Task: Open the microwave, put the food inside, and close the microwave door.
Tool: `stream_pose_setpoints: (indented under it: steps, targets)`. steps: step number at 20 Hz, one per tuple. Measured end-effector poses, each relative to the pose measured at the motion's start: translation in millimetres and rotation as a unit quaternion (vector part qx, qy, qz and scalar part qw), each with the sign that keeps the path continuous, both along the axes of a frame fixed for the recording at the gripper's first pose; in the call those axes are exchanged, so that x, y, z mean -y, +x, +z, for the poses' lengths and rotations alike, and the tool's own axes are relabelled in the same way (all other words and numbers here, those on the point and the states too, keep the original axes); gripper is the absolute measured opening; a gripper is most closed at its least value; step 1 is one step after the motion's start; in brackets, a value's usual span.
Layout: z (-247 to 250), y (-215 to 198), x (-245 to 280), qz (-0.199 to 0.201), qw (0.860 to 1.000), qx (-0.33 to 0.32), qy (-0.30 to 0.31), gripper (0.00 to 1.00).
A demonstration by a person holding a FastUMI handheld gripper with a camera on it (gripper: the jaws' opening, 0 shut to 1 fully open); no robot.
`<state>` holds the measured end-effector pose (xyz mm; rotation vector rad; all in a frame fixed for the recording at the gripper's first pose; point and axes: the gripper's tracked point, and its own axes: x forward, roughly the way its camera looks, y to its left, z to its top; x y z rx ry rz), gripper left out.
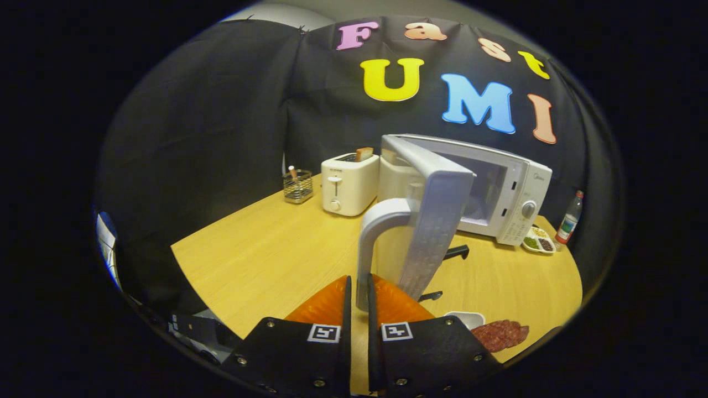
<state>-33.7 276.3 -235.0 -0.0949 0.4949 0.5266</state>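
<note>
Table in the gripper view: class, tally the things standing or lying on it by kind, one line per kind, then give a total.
Kitchen appliances: 2, the microwave with its door swung open, and the toaster
Wire holders: 1
Bottles: 1
Dishes: 2, one beside the microwave and one near the gripper, whose fingers close on the door handle
Food slices: 1
Total: 7

The one camera rides on the gripper point(358, 290), low over the table point(265, 260), and looks forward along its two nearly closed fingers. It faces the booth's back wall, very near the open door point(437, 221) of the microwave point(509, 188), with the toaster point(349, 184) farther off.
</note>
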Motion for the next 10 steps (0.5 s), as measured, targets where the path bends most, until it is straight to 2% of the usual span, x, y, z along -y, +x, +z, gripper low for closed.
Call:
stream_pose_setpoints:
  steps: [2, 5, 8, 9, 10]
  targets:
    - [3.0, -21.9, -8.4, 0.037, 0.999, -0.016, 0.027, 0.13]
    - [26.7, -35.5, 5.9, 0.049, 0.997, 0.001, 0.054, 0.17]
    - [49.1, -30.3, 36.7, 0.022, 0.997, 0.030, 0.071, 0.94]
    - [55.4, -23.5, 50.1, 0.006, 0.996, 0.040, 0.074, 0.99]
    - [59.7, -18.5, 63.4, -0.011, 0.996, 0.044, 0.077, 0.98]
